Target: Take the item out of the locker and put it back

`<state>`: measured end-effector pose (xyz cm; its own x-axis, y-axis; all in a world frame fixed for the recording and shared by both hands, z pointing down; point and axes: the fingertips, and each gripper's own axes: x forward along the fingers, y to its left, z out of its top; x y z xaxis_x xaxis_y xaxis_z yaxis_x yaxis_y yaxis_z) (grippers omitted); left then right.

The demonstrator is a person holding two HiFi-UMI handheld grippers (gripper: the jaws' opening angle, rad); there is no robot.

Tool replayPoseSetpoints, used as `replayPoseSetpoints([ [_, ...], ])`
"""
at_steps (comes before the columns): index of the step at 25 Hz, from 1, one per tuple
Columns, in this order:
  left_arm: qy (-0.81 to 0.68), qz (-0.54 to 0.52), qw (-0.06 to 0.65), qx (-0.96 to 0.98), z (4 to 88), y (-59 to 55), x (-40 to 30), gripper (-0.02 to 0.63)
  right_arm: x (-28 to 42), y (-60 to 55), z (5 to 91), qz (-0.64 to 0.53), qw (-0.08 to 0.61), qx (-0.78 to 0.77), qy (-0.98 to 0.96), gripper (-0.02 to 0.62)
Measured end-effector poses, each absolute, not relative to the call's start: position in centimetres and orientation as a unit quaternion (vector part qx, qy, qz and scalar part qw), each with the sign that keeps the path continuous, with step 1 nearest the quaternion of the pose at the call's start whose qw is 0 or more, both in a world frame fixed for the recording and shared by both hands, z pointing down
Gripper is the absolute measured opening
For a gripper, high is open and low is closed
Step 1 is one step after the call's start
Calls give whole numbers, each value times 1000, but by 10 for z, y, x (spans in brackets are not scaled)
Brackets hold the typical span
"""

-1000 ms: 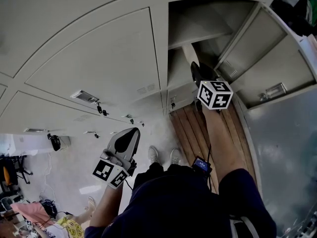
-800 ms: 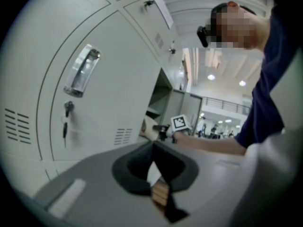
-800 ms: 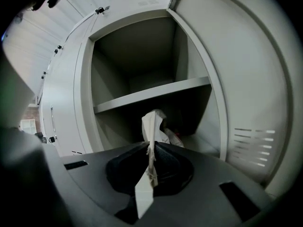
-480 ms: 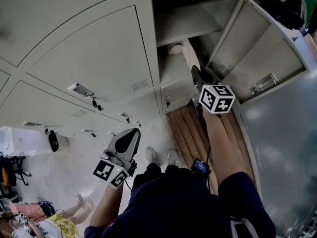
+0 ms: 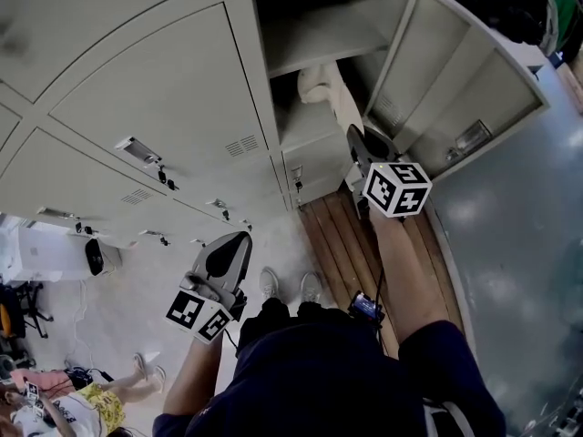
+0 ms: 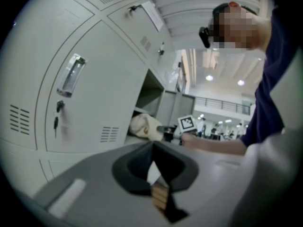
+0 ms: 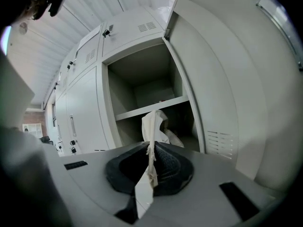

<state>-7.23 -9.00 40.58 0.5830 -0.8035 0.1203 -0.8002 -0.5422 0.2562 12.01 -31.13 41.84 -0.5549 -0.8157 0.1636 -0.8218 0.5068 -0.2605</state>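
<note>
- Pinching a limp cream fabric cloth [image 7: 152,124] edge-on in the right claw [image 7: 150,169], shut tight on it.
- Trailing from there to the mouth of the open grey metal locker [image 7: 151,86], just below its flat shelf [image 7: 151,107].
- Hemmed on the right by the swung-out smooth metal door [image 7: 227,79] with vent slots.
- Holding the left claw [image 6: 154,169] closed on nothing, beside closed painted locker doors [image 6: 90,93], above wooden slat flooring [image 5: 342,235].

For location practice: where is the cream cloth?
Head view, upper middle: the cream cloth trails from the open locker, clamped by the right hand-held gripper.
</note>
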Motion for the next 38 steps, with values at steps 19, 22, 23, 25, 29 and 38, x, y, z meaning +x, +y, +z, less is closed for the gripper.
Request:
replayPoseSetpoints([
  [19,-428,-14,127,895,396,-52,-84,4,130,-231,390,135,-14,492,-860,17],
  [22,-414,-14,127,901,394,-39,-94,4,128,-209,383,129,-16,506,-853,17],
  [23,-410,-14,126,903,394,-34,-98,3,126,-201,381,126,-16,510,-850,17],
  [25,-402,-14,125,907,394,-23,-105,5,123,-183,379,123,-18,518,-846,17],
  [29,-388,-15,122,913,391,4,-117,3,114,-145,377,119,-16,530,-840,17],
  [38,-369,-24,116,922,383,57,-138,4,96,-71,361,108,-22,541,-834,17],
])
